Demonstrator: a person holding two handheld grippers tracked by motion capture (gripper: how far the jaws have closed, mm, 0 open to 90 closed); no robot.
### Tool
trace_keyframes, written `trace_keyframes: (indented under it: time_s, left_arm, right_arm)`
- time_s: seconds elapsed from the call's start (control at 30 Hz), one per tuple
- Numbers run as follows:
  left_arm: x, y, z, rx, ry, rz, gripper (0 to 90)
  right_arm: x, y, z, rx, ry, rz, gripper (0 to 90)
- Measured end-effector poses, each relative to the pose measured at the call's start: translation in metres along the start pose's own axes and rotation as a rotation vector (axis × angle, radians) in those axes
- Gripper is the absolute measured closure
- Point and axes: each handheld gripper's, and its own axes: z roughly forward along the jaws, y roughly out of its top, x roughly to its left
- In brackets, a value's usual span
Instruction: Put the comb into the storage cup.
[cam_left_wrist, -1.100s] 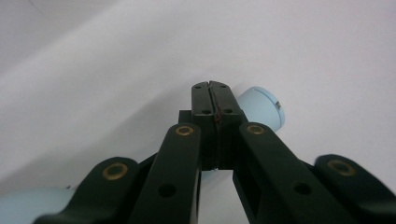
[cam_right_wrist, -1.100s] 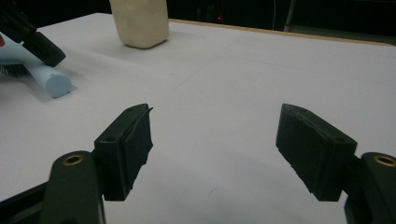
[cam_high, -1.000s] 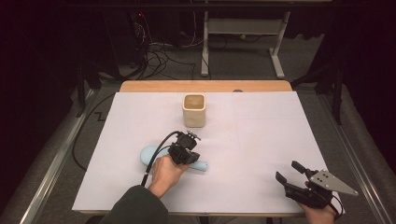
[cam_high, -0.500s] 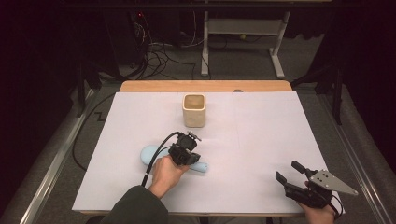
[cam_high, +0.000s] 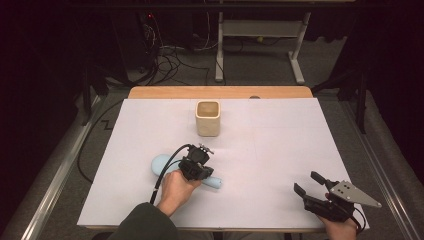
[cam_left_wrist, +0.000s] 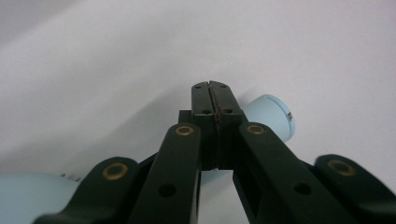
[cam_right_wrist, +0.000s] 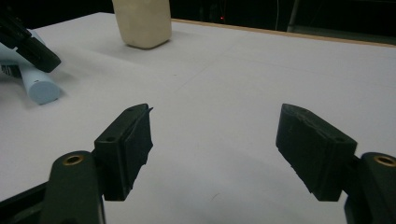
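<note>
- The left gripper (cam_high: 200, 167) lay low over the middle of a light blue tool (cam_high: 161, 164) on the white sheet (cam_high: 280, 150), near the front.
- In the left gripper view its jaws met pad to pad, clenched with no gap; the tool's handle end (cam_left_wrist: 268, 116) showed just behind them and its wider end (cam_left_wrist: 32, 196) at the lower left. Whether the pads pinched any of the tool could not be told.
- The tool lay flat, its wide end to the left and the handle end (cam_high: 214, 183) to the right of the gripper.
- A cream cup (cam_high: 208, 118) stood upright farther back, well apart from the tool.
- The right gripper (cam_high: 312, 189) rested at the front right corner, jaws spread wide and holding nothing, well apart from the tool.
</note>
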Motion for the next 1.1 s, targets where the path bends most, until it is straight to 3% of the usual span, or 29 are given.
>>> trace_keyframes:
  time_s: [0.4, 0.73, 1.1]
  left_arm:
    - [-0.003, -0.003, 0.002, 0.014, 0.004, 0.012, 89.4]
    - [-0.001, -0.022, -0.008, 0.02, 0.006, 0.022, 89.3]
    - [-0.003, -0.032, -0.013, 0.014, 0.008, 0.029, 88.9]
  right_arm:
    - [0.0, 0.0, 0.001, 0.001, 0.006, -0.002, 27.1]
    - [0.0, 0.001, 0.002, 0.001, 0.005, -0.004, 27.2]
    - [0.0, 0.001, 0.002, 0.002, 0.004, -0.003, 27.2]
